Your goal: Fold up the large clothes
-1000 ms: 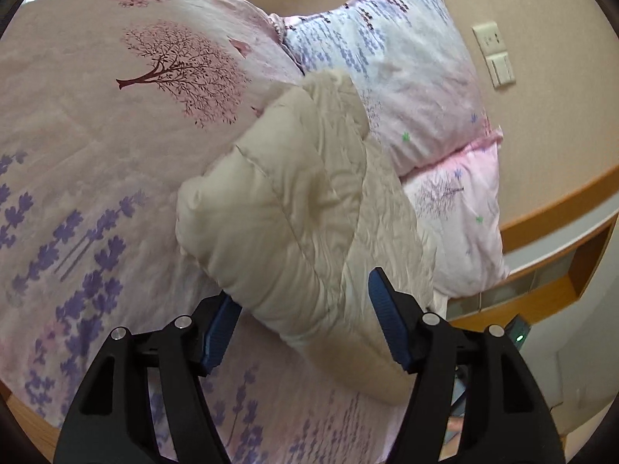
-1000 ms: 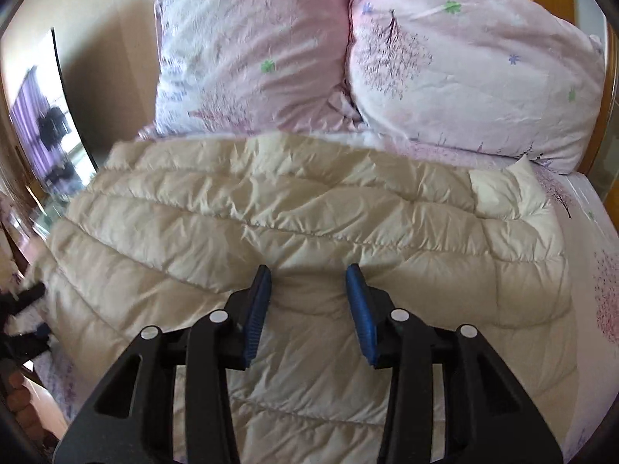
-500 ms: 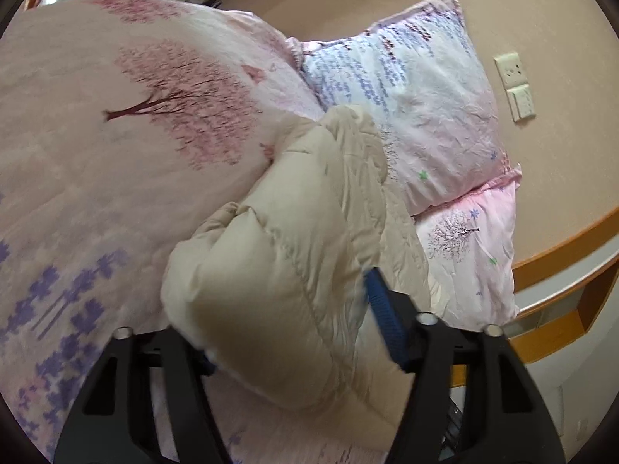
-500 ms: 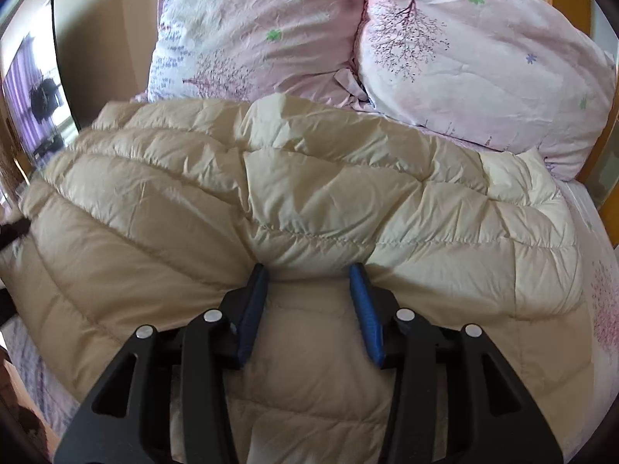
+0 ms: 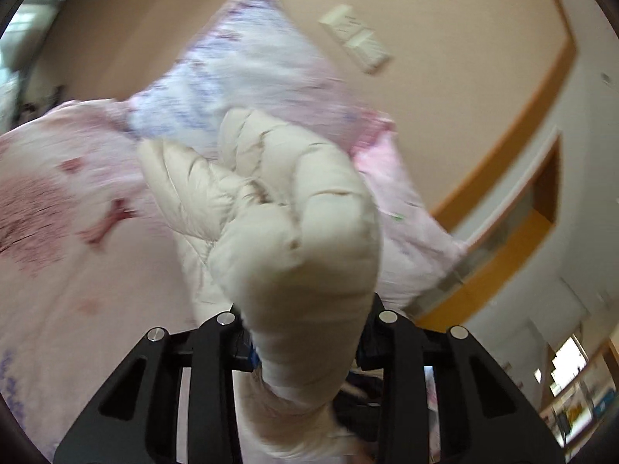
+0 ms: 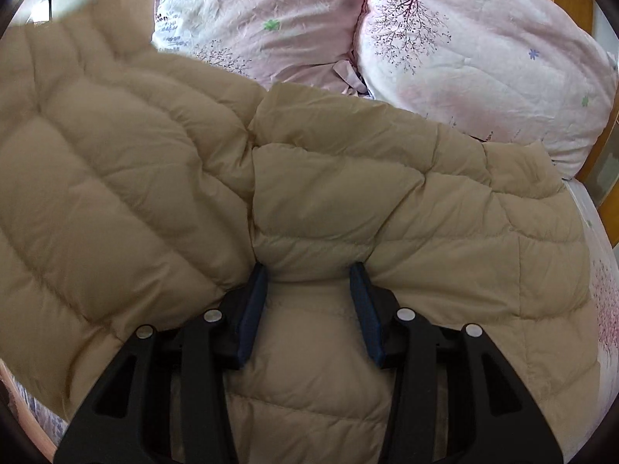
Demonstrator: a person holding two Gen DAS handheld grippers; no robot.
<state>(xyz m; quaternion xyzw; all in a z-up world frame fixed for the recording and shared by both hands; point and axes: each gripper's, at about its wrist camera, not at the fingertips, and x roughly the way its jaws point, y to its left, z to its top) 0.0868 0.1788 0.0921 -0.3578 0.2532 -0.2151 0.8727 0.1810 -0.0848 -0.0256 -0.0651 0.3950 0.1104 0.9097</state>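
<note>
Between the left gripper's (image 5: 305,344) just-closing jaws: cream down jacket's (image 5: 294,239) end, now pinched and raised off the floral bedspread (image 5: 58,232). Ahead of right gripper (image 6: 309,305): jacket ridge (image 6: 309,208) pinched; fold beginning.

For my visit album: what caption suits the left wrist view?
Left tool closed on a bunched end of the cream puffer coat, above the floral bedding.

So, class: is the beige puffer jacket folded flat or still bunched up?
Bunched, not flat: the puffer jacket lies rumpled on the bed, one end pinched in the left gripper.
</note>
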